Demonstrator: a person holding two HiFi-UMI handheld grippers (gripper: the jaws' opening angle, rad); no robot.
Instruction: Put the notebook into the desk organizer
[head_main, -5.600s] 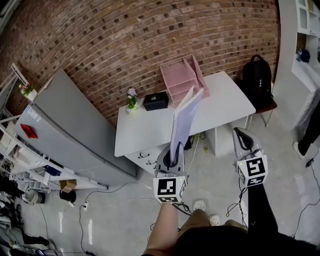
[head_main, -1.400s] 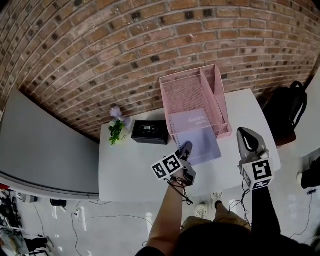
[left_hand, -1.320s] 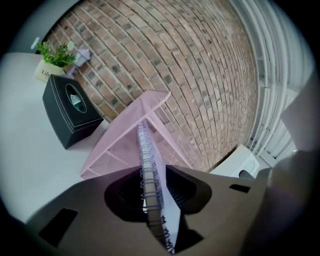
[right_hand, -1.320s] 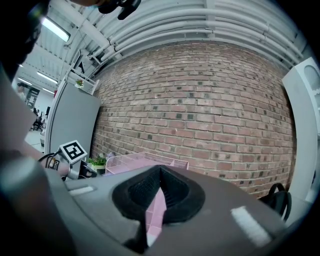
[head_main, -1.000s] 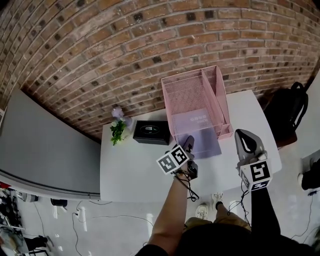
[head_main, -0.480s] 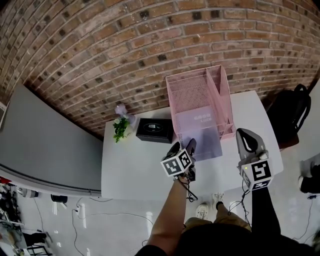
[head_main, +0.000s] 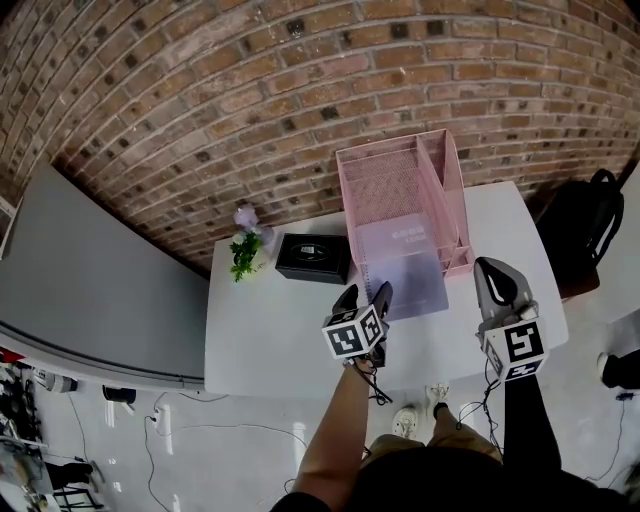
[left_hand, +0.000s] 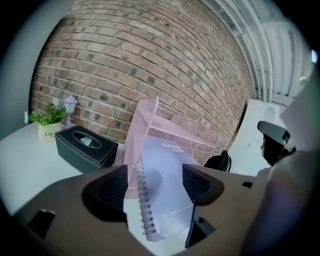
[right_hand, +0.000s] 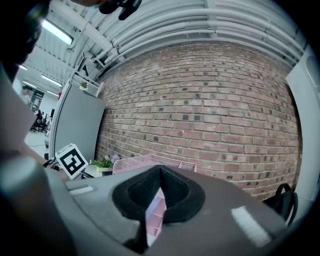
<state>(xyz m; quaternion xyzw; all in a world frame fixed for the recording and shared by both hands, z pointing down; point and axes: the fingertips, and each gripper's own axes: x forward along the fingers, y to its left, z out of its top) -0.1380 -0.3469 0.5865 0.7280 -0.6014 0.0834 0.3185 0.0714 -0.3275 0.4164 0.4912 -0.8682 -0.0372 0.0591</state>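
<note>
me: Left gripper (head_main: 364, 295) spread wide, pads touching nothing. Notebook (head_main: 401, 268) lies flat just ahead of it, in line with the gap between the jaws.
rev: Where exactly?
me: Far end sits inside a tray of the pink desk organizer (head_main: 385, 180). Spiral edge on the left, near end sticks out over the white surface (head_main: 270, 335).
rev: Right gripper?
me: Right gripper (head_main: 489, 270) pressed together, nothing pinched, over the surface's right side, apart from the organizer.
rev: Neighbours?
me: Black tissue box (head_main: 313, 258) just left of the organizer, small potted plant (head_main: 245, 255) left of that, brick wall (head_main: 200, 90) behind.
</note>
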